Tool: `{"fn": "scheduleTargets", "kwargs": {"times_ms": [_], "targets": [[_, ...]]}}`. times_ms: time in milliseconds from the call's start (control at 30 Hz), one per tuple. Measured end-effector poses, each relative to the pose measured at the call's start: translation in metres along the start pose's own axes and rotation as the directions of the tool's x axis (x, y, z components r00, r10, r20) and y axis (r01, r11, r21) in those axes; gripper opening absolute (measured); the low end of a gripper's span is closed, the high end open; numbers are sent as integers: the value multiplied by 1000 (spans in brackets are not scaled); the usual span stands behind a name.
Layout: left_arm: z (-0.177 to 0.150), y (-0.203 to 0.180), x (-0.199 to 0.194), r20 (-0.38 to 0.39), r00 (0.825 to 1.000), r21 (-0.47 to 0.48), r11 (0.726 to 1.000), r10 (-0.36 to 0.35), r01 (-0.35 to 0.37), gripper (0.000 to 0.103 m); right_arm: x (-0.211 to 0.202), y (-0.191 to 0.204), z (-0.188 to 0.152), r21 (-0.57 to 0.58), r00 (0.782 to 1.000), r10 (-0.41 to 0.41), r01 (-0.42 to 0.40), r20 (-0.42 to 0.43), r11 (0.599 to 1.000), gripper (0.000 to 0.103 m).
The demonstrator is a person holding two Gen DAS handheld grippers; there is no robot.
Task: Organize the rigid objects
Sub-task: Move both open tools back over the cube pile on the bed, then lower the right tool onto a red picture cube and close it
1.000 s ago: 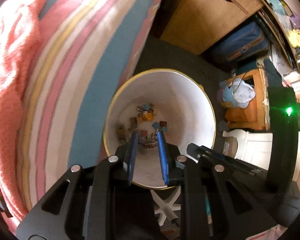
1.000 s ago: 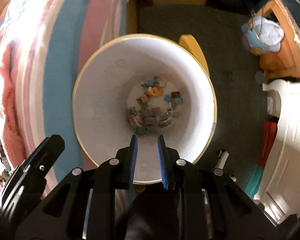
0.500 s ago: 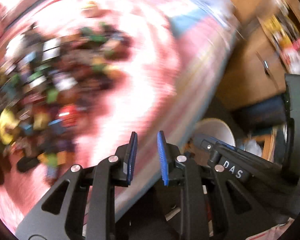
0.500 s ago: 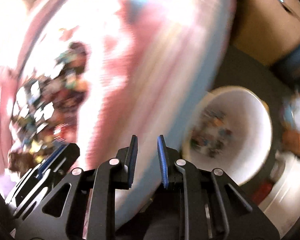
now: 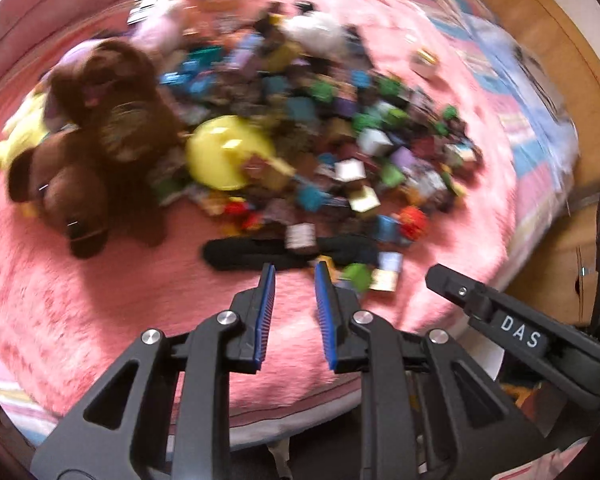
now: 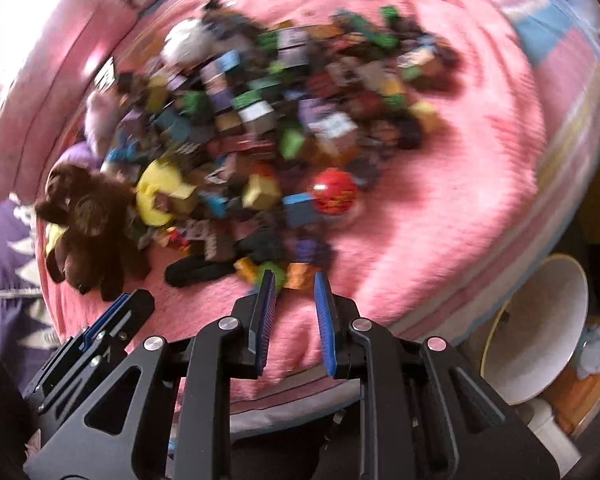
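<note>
Left wrist view: the left gripper [image 5: 294, 276] hangs over the pink bed [image 5: 100, 300], its fingers [image 5: 265, 312] apart with nothing between them. The pile of small blocks [image 5: 340, 128] lies ahead, spread across the blanket; its near edge sits just beyond the fingertips. A long black piece [image 5: 252, 254] lies crosswise right in front, its long axis running left to right, so it presents its broadside to the gap rather than an end. The fingers would have to straddle its narrow width from above. The picture is smeared by motion, so a grasp judged from here could land off target. A brown plush [image 5: 96, 148] and a yellow ball [image 5: 224, 152] sit at the pile's left; closing on the soft toy by mistake would put a non-rigid thing among the rigid ones.

Right wrist view: the right gripper [image 6: 294, 280] also has its fingers [image 6: 323, 320] spread and empty, tips close to a green block [image 6: 274, 270] and an orange one [image 6: 300, 276] at the near edge. The blocks are too blurred to give a heading. The white bucket [image 6: 540, 328] stands off the bed's edge at lower right, its mouth tilted towards the camera. A red ball [image 6: 334, 192] lies near the pile's edge and would likely roll if nudged. Blocks are packed touching, so a pinch may drag neighbours, and the soft blanket could let a block tip or sink.
</note>
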State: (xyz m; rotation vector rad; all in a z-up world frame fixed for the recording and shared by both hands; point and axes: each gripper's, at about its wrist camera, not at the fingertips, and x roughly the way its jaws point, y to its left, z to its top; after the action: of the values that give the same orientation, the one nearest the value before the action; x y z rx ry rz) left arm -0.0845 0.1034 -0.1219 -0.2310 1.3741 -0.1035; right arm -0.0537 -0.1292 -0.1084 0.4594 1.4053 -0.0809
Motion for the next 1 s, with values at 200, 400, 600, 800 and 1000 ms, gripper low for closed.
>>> {"fn": "scheduleTargets", "kwargs": {"times_ms": [200,400,600,800,1000], "targets": [[11,34,-12,36,999,-84,996,14,-11,20,9,49,13,-126,1000,0,-3,-21,992,20],[26,63,-10,43,999,-164,987,14,-7,21,18,86,28,-221,1000,-2,-4,-28,975,20],[30,81,2,25,1000,-225,974,12,-6,21,36,112,35,-312,999,-25,9,-47,950,20],[25,84,17,22,1000,-255,967,6,0,21,57,123,34,-392,997,-25,-8,-79,920,20],[23,88,32,3,1000,-305,952,-9,9,21,69,124,42,-418,994,-34,-12,-101,908,20]]}}
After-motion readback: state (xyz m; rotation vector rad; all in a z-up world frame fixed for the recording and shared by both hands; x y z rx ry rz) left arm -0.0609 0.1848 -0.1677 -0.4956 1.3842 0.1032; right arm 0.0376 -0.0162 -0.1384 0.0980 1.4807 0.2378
